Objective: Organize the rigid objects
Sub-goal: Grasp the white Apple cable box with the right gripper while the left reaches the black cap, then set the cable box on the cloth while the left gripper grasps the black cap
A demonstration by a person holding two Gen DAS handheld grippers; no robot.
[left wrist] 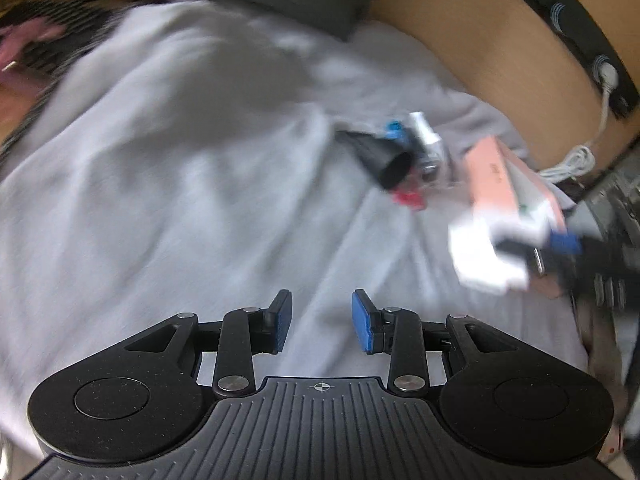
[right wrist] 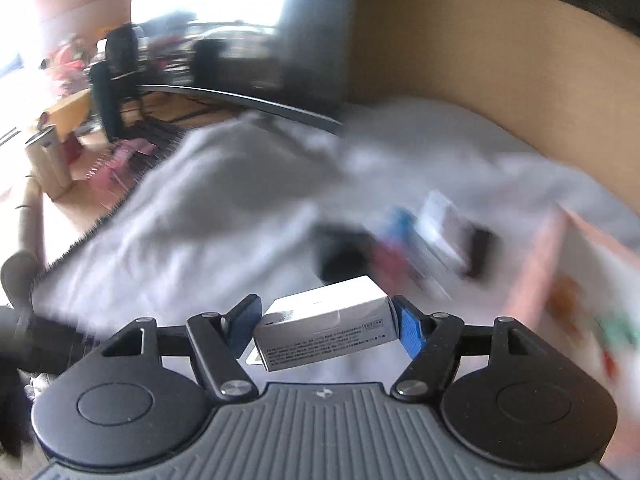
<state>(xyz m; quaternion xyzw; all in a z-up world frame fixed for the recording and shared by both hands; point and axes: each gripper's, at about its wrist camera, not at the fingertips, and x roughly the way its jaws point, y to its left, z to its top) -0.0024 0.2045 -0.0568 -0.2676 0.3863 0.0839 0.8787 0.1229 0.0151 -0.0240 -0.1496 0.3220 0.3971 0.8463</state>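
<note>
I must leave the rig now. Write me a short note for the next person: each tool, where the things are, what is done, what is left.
Left tool: open, empty, over the wrinkled grey cloth.
Right tool: holds a small white printed cardboard box between its blue pads, above the cloth.
On the cloth: a blurred cluster of a black cylinder, blue, red and silver pieces, beside a long pink carton.
Done: white box picked up.
Left: set it down, likely by the cluster; the rest looks unsorted.

White box [right wrist: 326, 330], blue-padded black tool [right wrist: 326, 326], pale grey cloth [left wrist: 180, 160], pink carton [left wrist: 494, 178]
</note>
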